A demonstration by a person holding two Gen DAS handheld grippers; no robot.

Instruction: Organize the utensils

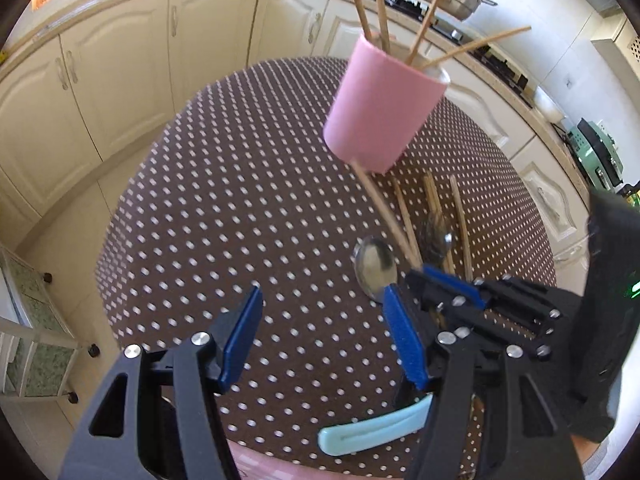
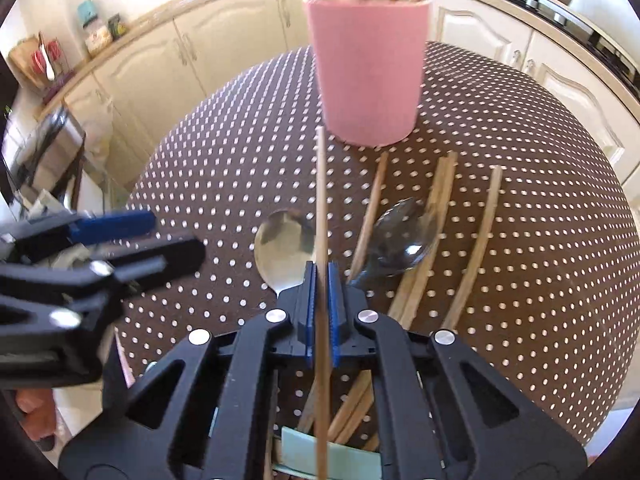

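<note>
Roughly halfway I'd say: pink cup [image 2: 368, 76] already holds several chopsticks, my right gripper [image 2: 322, 280] is pinching another chopstick [image 2: 320, 184] just short of it, left gripper [image 1: 320, 320] hangs wide and empty, spoons [image 2: 284, 240] and more sticks still on the table [image 2: 520, 280].

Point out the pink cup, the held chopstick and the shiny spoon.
pink cup [image 2: 368, 76]: right wrist view, front wall.
held chopstick [image 2: 321, 200]: right wrist view, shaft above the pads.
shiny spoon [image 2: 285, 246]: right wrist view, bowl.
</note>
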